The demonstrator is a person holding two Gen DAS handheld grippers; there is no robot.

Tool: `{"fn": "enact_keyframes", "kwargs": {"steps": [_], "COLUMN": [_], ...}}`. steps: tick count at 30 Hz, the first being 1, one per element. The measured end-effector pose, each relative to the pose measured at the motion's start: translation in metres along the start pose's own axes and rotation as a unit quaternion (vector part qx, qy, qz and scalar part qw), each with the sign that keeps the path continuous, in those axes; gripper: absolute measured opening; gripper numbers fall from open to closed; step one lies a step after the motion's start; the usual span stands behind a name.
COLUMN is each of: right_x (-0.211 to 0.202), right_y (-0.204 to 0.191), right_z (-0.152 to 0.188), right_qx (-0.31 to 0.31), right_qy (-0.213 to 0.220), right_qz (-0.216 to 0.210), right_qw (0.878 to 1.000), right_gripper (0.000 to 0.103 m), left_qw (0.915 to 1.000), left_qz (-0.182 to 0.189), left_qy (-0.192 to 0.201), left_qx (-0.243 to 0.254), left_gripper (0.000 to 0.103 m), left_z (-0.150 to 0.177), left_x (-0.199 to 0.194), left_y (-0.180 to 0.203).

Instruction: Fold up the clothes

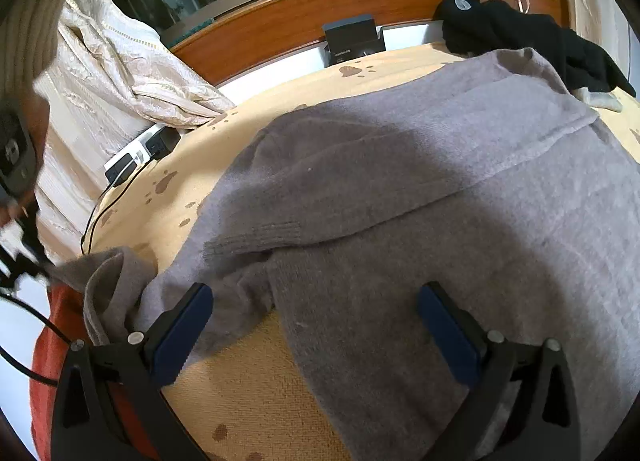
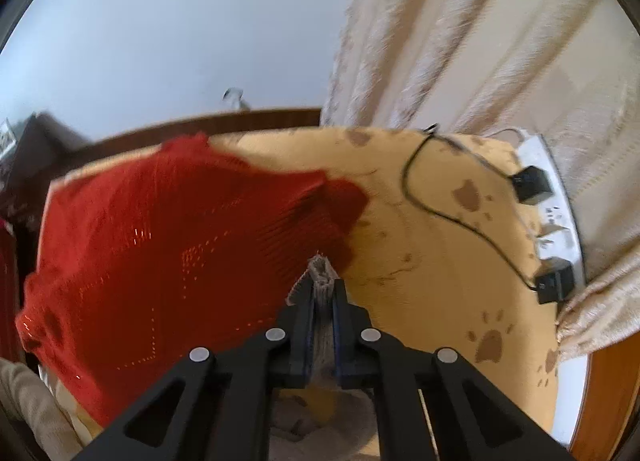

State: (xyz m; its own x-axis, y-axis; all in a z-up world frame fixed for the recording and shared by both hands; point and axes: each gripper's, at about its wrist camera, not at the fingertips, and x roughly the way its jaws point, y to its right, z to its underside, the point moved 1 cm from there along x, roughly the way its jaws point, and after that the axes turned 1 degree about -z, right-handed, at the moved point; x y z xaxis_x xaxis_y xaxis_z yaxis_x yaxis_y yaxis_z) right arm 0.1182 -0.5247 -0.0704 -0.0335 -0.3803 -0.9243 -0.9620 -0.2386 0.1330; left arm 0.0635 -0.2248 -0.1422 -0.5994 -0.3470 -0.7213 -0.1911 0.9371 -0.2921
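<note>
A grey knitted sweater [image 1: 420,189] lies spread over most of the bed's yellow paw-print blanket [image 1: 256,389], its body reaching toward the headboard edge and one sleeve folded across it, the ribbed cuff [image 1: 256,239] lying near the blanket's left side. The left gripper [image 1: 316,337] hangs over the sweater's near hem with its blue-padded fingers [image 1: 182,337] spread wide and nothing between them.

The right gripper [image 2: 323,297] is clamped tight on a bunched fold of the same grey knit [image 2: 322,273], which sticks up between the pads; in the left wrist view this pulled-out part of the sweater [image 1: 108,285] rises at the blanket's left edge. Directly behind that grip a red knitted garment [image 2: 160,253] sprawls over the blanket's corner, close against the grey fabric.

Along the blanket's curtain-side edge a white power strip [image 2: 560,221] holds two black plug adapters [image 2: 530,183], and a thin black cable [image 2: 448,217] loops from them across the blanket. A cream curtain [image 2: 460,41] hangs down onto that edge. At the far corner by the wooden headboard [image 1: 300,17] a black garment [image 1: 532,37] lies heaped, touching the sweater's far edge, with a bit of white cloth [image 1: 600,99] beneath it. A dark box [image 1: 352,41] stands against the headboard.
</note>
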Motion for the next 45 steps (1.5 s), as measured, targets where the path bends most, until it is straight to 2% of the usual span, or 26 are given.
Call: {"fn": "enact_keyframes", "kwargs": {"steps": [6, 11, 14, 19, 24, 29, 34, 38, 42, 45], "right_x": [-0.059, -0.119, -0.149, -0.193, -0.216, -0.216, -0.195, -0.185, -0.18, -0.185], "right_y": [0.038, 0.086, 0.112, 0.137, 0.144, 0.147, 0.156, 0.148, 0.133, 0.121], "right_z": [0.017, 0.064, 0.111, 0.215, 0.318, 0.412, 0.496, 0.537, 0.561, 0.583], "right_qx": [0.067, 0.161, 0.224, 0.321, 0.4, 0.468, 0.535, 0.563, 0.568, 0.573], "right_qy": [0.065, 0.127, 0.155, 0.201, 0.231, 0.241, 0.227, 0.229, 0.223, 0.228], "right_qz": [0.017, 0.04, 0.059, 0.092, 0.126, 0.168, 0.17, 0.17, 0.18, 0.198], "right_qw": [0.996, 0.978, 0.96, 0.921, 0.878, 0.834, 0.795, 0.776, 0.772, 0.762], "right_gripper": [0.007, 0.007, 0.007, 0.007, 0.007, 0.007, 0.007, 0.007, 0.007, 0.007], "left_qw": [0.9997, 0.9994, 0.9995, 0.999, 0.9954, 0.9811, 0.9636, 0.9641, 0.9677, 0.9664], "left_qz": [0.016, 0.022, 0.019, 0.028, 0.044, 0.085, 0.098, 0.089, 0.074, 0.076], "left_qy": [-0.006, -0.01, -0.008, -0.012, -0.023, -0.039, -0.041, -0.039, -0.042, -0.04], "left_qx": [-0.016, -0.024, -0.022, -0.033, -0.082, -0.17, -0.245, -0.247, -0.237, -0.242], "left_gripper": [0.103, 0.103, 0.103, 0.103, 0.103, 0.103, 0.103, 0.103, 0.103, 0.103], "left_z": [0.001, 0.002, 0.002, 0.002, 0.004, 0.012, 0.02, 0.021, 0.019, 0.021], "left_x": [0.003, 0.005, 0.004, 0.006, 0.012, 0.023, 0.032, 0.034, 0.038, 0.037], "left_y": [-0.006, -0.008, -0.008, -0.013, -0.031, -0.061, -0.088, -0.088, -0.085, -0.086]}}
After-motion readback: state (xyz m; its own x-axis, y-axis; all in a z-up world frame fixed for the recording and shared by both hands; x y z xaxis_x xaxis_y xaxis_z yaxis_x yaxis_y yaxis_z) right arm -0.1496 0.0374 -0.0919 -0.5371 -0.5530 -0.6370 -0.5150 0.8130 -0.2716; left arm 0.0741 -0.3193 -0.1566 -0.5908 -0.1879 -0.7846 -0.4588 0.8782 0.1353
